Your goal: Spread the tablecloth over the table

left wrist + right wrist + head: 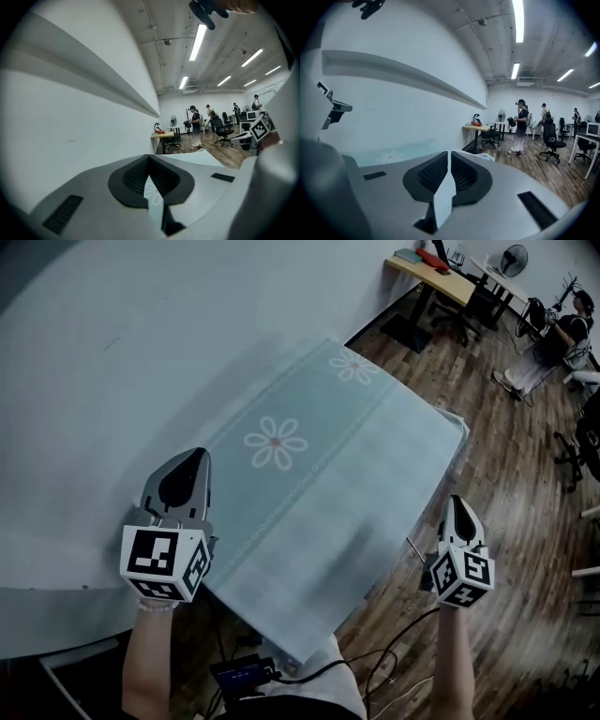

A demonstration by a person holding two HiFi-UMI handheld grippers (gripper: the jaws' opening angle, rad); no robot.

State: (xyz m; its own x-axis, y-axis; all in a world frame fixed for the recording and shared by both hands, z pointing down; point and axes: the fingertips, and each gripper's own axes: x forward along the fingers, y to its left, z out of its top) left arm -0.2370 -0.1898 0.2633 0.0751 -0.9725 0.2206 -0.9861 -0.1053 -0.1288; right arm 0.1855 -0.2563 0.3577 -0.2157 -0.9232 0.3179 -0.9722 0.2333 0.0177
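- Pale green tablecloth (309, 474), daisy print, lies stretched ahead of both tongs, running away from the person. The table under it is covered and does not show.
- Left tongs (192, 457): clamped on the near left corner, with printed cloth pinched between the pads.
- Right tongs (457, 502): clamped on the near right corner, with a pale strip of hem between the pads.
- Between the two tongs the near edge sags toward the person.
- White wall (84, 381) sits close outside the left tongs. Wood floor (497, 493) lies outside the right tongs.
- Step in hand, by judgement: tensioning and settling the near edge.
- To do it well: hold both tongs at equal height, pull evenly so the printed band runs straight, lower both together, and release neither early. Too hard a pull could drag the far end off.
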